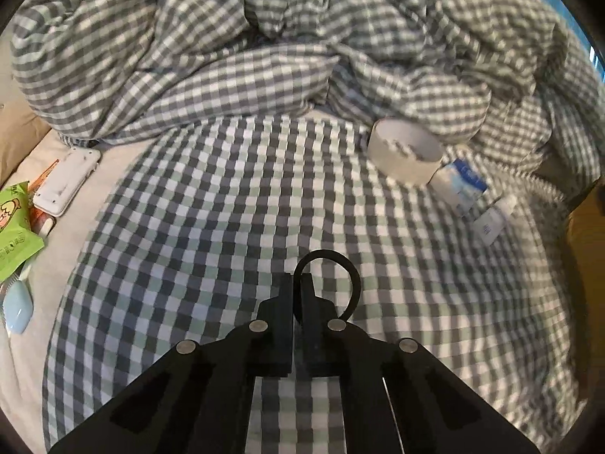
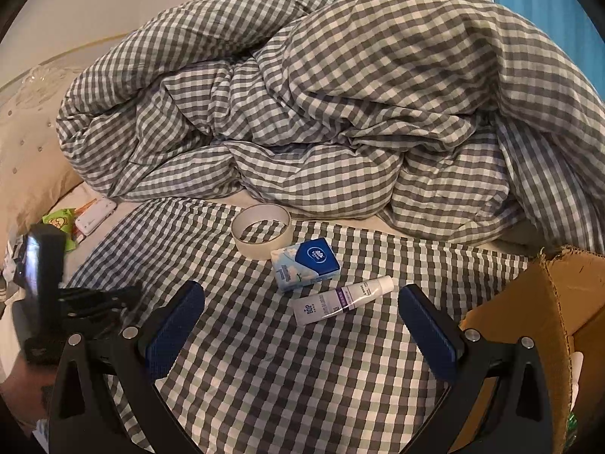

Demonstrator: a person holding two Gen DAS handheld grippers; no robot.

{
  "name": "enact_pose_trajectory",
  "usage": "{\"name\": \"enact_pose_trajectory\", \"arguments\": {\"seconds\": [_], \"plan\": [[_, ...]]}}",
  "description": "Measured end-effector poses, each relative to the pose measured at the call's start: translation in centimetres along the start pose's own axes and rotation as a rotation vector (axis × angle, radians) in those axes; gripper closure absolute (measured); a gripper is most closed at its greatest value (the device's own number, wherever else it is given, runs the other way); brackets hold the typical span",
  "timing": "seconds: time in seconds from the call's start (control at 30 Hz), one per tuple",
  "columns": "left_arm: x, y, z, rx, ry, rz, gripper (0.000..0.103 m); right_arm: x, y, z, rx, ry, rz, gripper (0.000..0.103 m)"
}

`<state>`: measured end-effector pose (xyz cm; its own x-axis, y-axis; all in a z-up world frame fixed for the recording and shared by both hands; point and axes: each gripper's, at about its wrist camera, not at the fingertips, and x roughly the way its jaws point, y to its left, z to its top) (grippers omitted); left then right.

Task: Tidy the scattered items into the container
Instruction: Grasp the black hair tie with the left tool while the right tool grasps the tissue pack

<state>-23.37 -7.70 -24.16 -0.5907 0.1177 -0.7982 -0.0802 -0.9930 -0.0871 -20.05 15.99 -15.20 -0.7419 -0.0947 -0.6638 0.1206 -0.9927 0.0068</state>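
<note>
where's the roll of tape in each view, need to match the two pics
Left wrist view: the roll of tape lies upper right of centre, at the foot of the bunched checked duvet.
Right wrist view: the roll of tape lies just left of centre, ahead of the open right tool.
Shared landmark: the blue and white tissue pack, right beside the tape in both views.

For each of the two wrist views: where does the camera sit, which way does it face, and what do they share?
Left wrist: sits behind the left gripper, shut on a black ring, facing across the checked bed.
Right wrist: sits behind the open right gripper, facing the tube; cardboard box at right.
Shared: tape roll, tissue pack, rumpled duvet.
</note>
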Motion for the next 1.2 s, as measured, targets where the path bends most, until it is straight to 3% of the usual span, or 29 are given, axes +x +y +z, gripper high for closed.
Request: {"name": "enact_pose_trajectory", "arguments": {"seconds": [0.23, 0.57, 0.8, 0.97, 1.2], "plan": [[-3.5, 0.3, 1.1, -0.013, -0.070, 0.005, 0.100, 2.5, -0.2, 0.4, 0.010, 0.022, -0.018, 0.000], [-6.4, 0.8, 1.7, -0.006, -0.128, 0.017, 0.100, 9.8, 1.4, 1.0, -0.140, 0.127, -0.003, 0.000], [-6.7, 1.1, 2.0, -0.016, -0.138, 0.009, 0.100, 14.0, 1.8, 1.2, -0.229, 0.200, 0.015, 0.000], [-6.3, 1.2, 2.1, -0.017, -0.132, 0.008, 0.100, 16.3, 2.4, 1.0, -0.343, 0.231, -0.031, 0.000], [-5.9, 1.5, 2.1, -0.032, -0.123, 0.008, 0.100, 18.8, 1.7, 0.7, -0.308, 0.282, 0.033, 0.001]]}}
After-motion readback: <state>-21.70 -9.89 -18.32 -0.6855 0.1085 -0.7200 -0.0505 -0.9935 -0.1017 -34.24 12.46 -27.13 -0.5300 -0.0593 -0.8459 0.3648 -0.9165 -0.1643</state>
